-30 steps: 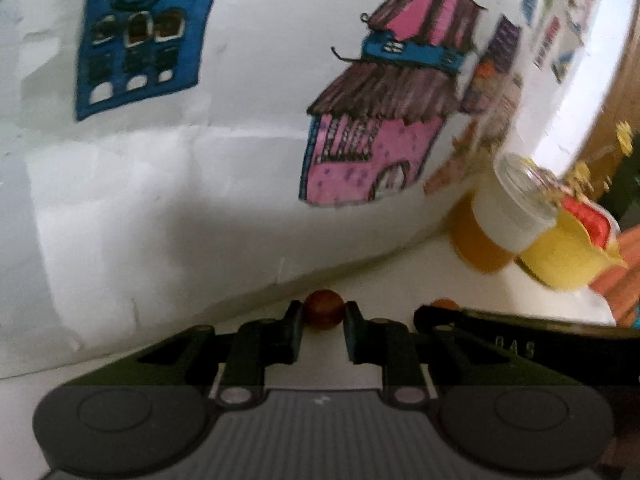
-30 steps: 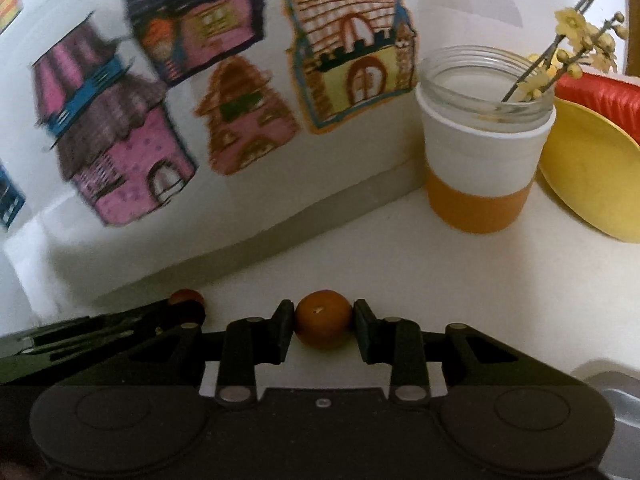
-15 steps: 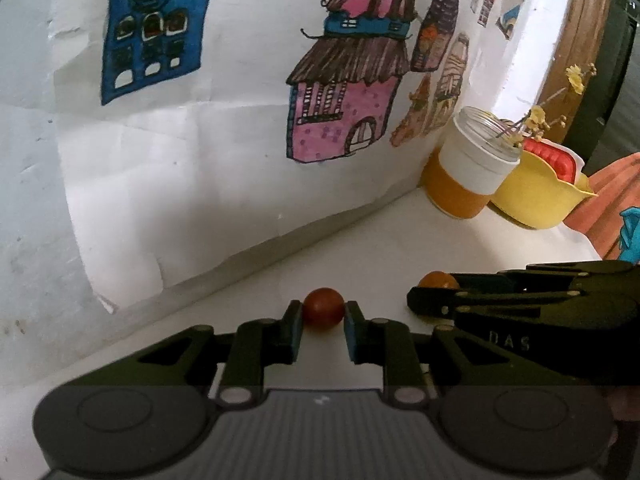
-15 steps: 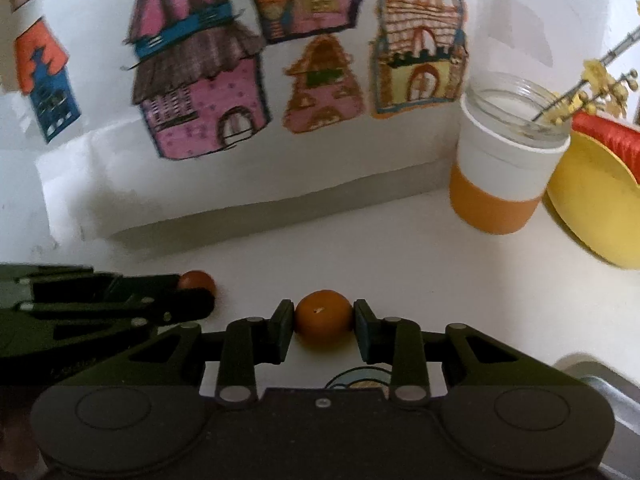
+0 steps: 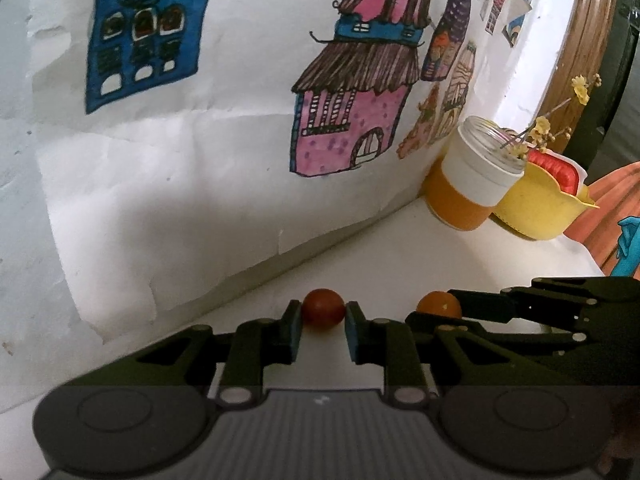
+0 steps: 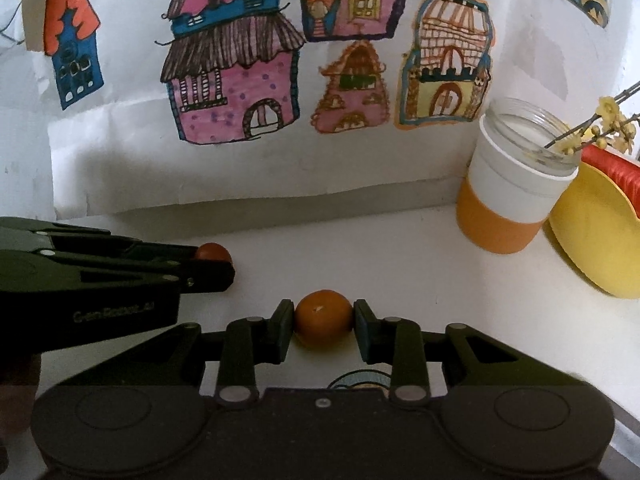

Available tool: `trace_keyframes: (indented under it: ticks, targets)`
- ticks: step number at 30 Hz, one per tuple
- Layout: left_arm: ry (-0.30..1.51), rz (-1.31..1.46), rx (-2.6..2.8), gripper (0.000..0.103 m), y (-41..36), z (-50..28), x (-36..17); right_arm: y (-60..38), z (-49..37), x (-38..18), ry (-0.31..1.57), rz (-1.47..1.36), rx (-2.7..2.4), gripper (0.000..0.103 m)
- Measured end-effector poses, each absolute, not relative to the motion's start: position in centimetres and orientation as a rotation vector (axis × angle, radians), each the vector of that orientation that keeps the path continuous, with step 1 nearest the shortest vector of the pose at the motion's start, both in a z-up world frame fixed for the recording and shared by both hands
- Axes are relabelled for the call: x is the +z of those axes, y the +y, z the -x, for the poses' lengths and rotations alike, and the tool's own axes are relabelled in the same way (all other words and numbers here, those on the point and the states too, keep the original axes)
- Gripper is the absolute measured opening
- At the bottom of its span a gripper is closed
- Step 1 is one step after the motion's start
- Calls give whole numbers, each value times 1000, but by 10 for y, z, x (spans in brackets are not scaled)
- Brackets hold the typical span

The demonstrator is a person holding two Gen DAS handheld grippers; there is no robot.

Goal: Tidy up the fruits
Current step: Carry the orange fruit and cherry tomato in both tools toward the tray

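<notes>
Fruit is pinched in both tools above the white table [image 6: 400,248]: left gripper [image 5: 322,322] grasps a red fruit [image 5: 322,311], right gripper [image 6: 323,322] an orange fruit [image 6: 323,318]. Round skins could slip free and roll toward the jar [image 6: 516,192].

White wall [image 6: 120,168] with house drawings [image 6: 236,76]; wooden frame [image 5: 580,40].

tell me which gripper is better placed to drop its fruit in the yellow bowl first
Right, probably. The right gripper, shut on the orange fruit, sits on the side nearer the yellow bowl. The left gripper, holding the dark red fruit, would have to cross it.
</notes>
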State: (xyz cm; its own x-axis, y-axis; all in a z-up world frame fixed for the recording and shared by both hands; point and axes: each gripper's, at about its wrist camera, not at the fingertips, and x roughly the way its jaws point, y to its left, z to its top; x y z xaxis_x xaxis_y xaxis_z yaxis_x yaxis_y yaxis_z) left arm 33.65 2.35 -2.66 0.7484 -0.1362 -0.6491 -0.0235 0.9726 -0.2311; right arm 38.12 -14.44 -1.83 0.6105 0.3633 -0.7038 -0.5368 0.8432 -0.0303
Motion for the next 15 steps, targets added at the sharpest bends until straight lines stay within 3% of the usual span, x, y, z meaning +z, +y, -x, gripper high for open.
trace_keyframes:
  ticks: [15]
  targets:
    - [730,230,-65,26,27,-351,-22,-141,-380,-14,751,248,534,34]
